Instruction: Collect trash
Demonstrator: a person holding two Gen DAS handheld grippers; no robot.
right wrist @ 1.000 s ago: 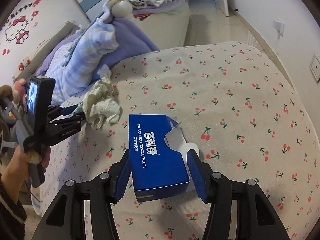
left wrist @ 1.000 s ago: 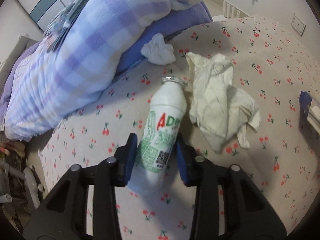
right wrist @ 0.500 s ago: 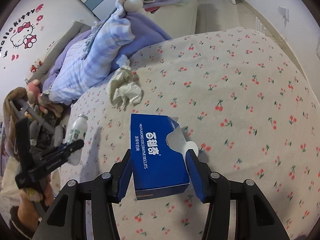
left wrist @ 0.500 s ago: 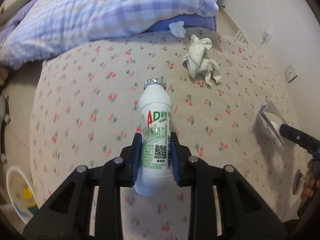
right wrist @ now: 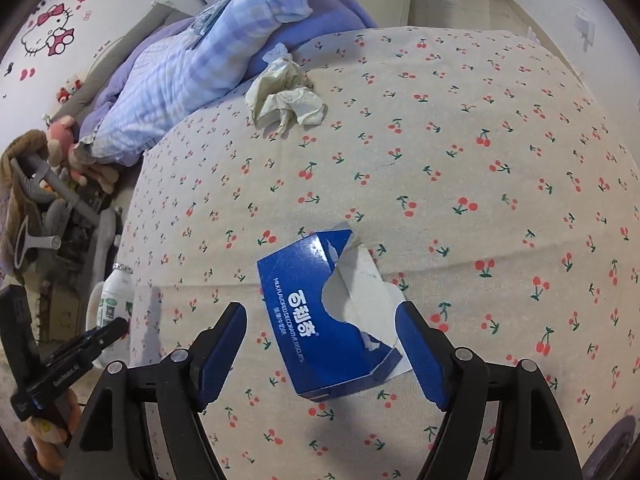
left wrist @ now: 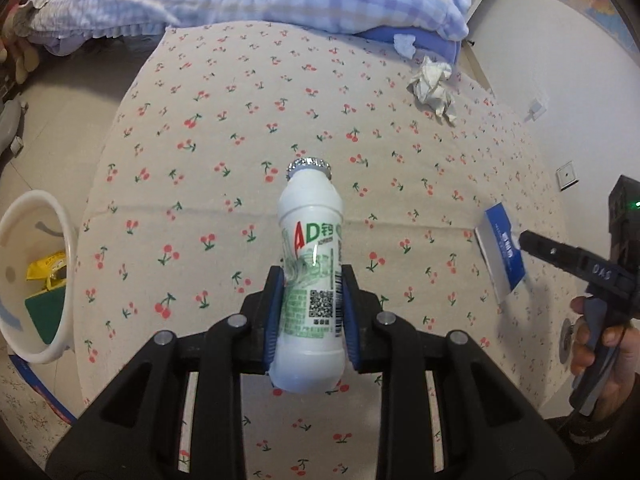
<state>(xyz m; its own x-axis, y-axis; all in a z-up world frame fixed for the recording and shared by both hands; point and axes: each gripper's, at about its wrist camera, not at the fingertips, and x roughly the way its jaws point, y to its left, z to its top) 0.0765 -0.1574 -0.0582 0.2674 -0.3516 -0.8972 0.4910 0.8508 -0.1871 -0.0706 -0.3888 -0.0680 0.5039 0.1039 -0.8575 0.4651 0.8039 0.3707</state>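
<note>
Here the left gripper points steeply down over the cherry-print bed, its blue pads clamped on the lower body of a white drink bottle, foil cap pointing away from the camera. The bottle hangs clear of the bed. A white bin stands off the bed's edge, to the left of the bottle, with yellow and green items inside. The right gripper also tilts downward; its jaws are opening, pads clear of the torn blue biscuit box, which lies on the bed between them. A hand grips the right tool's handle. Crumpled paper sits farther up the bed from the box, beside the checked quilt.
</note>
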